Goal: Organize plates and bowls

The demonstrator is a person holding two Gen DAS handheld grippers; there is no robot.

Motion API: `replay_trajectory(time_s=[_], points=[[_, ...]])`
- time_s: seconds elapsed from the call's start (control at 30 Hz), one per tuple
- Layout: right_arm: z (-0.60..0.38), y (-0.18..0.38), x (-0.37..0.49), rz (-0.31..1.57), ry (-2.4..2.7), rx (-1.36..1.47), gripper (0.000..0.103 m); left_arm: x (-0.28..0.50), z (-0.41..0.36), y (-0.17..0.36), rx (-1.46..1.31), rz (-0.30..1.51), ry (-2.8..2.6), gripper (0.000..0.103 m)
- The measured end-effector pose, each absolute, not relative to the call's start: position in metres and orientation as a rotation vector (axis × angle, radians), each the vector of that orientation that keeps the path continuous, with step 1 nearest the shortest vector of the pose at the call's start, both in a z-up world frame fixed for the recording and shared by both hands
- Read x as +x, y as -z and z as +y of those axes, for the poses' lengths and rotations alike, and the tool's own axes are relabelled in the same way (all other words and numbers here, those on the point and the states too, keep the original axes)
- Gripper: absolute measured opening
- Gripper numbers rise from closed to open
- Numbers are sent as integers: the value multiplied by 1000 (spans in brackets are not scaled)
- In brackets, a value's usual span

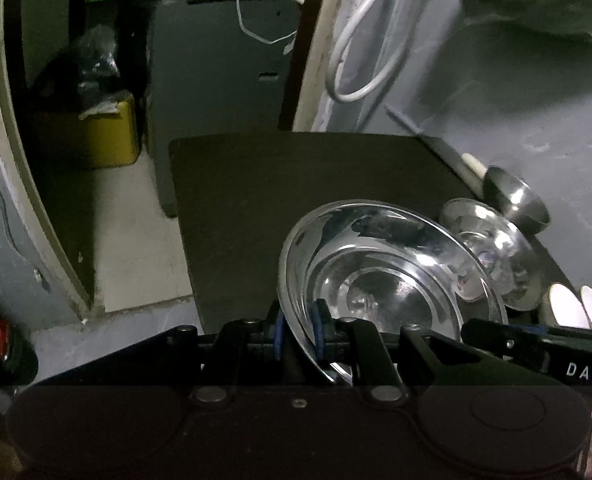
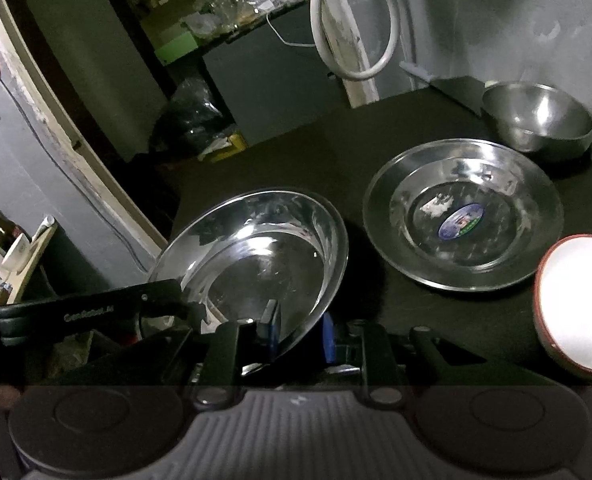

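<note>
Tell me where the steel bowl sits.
In the right wrist view the steel bowl stands at the table's far right corner, just behind the stickered plate.

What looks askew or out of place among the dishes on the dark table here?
One steel plate is tilted, lifted off the table, with both the right gripper and the left gripper pinching its rim. The other steel plate lies flat. Nothing looks spilled or damaged.
</note>
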State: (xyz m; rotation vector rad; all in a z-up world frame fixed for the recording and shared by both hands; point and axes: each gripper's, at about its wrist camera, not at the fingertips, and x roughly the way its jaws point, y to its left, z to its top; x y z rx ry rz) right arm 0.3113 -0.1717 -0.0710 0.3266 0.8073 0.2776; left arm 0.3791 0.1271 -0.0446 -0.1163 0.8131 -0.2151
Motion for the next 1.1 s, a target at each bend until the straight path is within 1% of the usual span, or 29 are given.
replay_trajectory(time_s=[0.47,0.87,1.1], points=[[-203,46,245,759,-215,323,24,334,87,29,-65,785,321,18],[-226,49,192,795,-162,357,24,292,53,32,53,811,395,21],[-229,54,176,828,-148,374,25,276,44,37,124,834,411,25]])
